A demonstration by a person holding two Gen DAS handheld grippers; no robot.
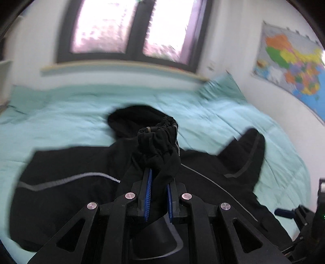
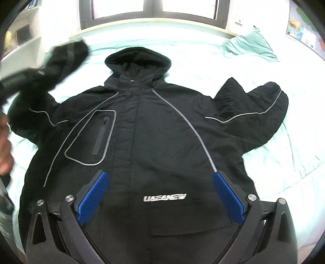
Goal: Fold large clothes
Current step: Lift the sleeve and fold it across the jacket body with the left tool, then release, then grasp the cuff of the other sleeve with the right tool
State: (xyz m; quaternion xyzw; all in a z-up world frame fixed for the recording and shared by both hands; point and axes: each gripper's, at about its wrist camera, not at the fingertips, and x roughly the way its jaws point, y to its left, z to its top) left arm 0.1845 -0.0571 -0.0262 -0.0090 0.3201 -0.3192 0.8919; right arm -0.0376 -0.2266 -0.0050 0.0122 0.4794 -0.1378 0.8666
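- Bedroom setup: mint-green bed under a window, with a black hooded jacket laid face up and spread across it, hood toward the window.
- Far left first: the left hand-held gripper has its blue pads pinched on the cuff of the left sleeve, which is lifted clear of the bed. The frame is blurry, so I'd guess it's mid-swing.
- To do this fold well, I'd carry that cuff across the chest toward the zip line, keeping the sleeve taut so it lies flat rather than bunching at the shoulder.
- Watch the chest pocket; the sleeve should land smoothly over it, with no ridge underneath.
- Middle: the right hand-held gripper has its fingers spread wide and holds nothing, hovering above the lower front near the logo. I can't tell whether it touches the fabric. It could pin the body so the jacket doesn't slide.
- Right: the other sleeve is flat on the bed, bent at the elbow, not yet folded in. That'd be next, mirrored.
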